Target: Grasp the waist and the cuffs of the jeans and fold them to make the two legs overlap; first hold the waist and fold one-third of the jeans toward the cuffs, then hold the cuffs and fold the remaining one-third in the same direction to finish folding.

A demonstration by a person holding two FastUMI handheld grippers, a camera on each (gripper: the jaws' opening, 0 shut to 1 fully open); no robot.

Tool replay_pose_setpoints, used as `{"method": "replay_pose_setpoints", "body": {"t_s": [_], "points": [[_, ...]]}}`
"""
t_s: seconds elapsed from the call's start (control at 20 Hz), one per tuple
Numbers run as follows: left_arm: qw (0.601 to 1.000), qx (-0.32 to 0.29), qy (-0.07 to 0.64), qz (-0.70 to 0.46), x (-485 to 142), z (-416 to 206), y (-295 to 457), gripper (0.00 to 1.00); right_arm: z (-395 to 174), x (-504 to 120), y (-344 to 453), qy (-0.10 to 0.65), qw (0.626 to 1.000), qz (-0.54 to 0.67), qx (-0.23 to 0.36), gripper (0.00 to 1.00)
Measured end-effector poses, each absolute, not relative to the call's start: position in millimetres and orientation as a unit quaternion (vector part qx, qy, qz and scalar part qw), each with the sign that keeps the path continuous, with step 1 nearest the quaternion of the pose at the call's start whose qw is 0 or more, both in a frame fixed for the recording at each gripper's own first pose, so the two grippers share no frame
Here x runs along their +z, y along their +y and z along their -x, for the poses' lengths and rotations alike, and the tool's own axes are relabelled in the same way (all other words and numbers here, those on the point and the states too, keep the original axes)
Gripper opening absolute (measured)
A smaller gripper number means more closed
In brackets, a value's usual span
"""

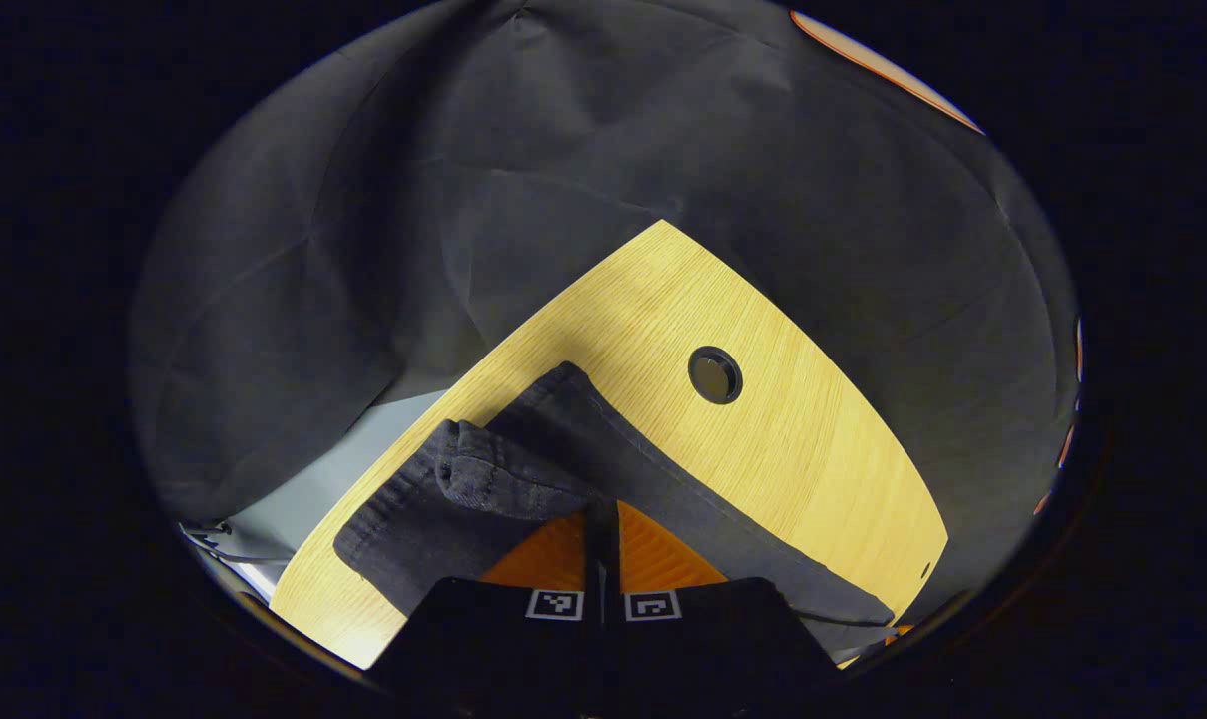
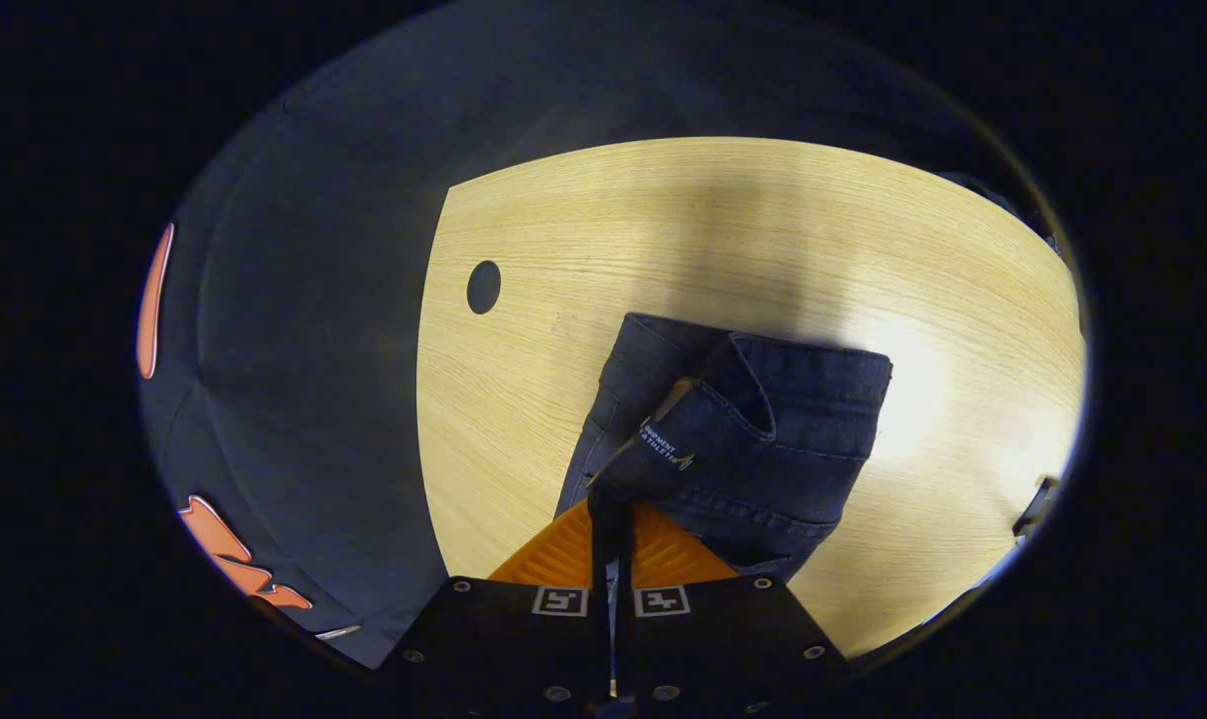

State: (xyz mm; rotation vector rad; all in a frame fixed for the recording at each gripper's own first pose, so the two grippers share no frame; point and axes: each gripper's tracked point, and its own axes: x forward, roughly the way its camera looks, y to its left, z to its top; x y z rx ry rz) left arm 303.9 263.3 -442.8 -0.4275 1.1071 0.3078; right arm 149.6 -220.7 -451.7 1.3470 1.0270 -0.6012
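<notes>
Dark blue jeans lie on a light wooden table. In the left gripper view the cuffs bunch up just ahead of my left gripper, whose fingers are pressed together on the cloth; one leg runs off to the lower right. In the right gripper view the waist with its small label is lifted and creased in front of my right gripper, whose fingers pinch its edge.
The table has a round black cable hole, also seen as a dark hole at the left of the table in the right gripper view. Black cloth walls the booth behind. A grey floor strip shows past the table's left edge.
</notes>
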Motion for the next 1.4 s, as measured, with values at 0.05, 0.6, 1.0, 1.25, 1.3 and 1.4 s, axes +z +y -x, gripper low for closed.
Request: {"method": "replay_pose_setpoints", "body": {"t_s": [0.05,0.6,1.0,1.25,1.3,1.4], "points": [[0.818,0.142,0.521,0.196,-441,-304,261,0.01,-155,-449,-220,0.442,0.626,-0.590,-0.255,0.04],[0.891,0.094,0.420,0.146,-352,-316,237,0.92,-132,-424,-253,0.387,0.711,-0.534,-0.245,0.82],[0.949,0.040,0.300,0.084,-263,-277,195,0.95,-81,-451,-260,0.401,0.719,-0.504,-0.262,0.96],[0.970,0.005,0.231,0.080,-206,-242,153,0.94,-64,-472,-261,0.411,0.721,-0.486,-0.273,0.97],[0.974,0.000,0.214,0.074,-193,-237,146,0.94,-65,-475,-261,0.413,0.722,-0.484,-0.274,0.97],[0.983,-0.003,0.178,0.054,-166,-218,136,0.95,-64,-479,-264,0.410,0.727,-0.477,-0.275,0.97]]}}
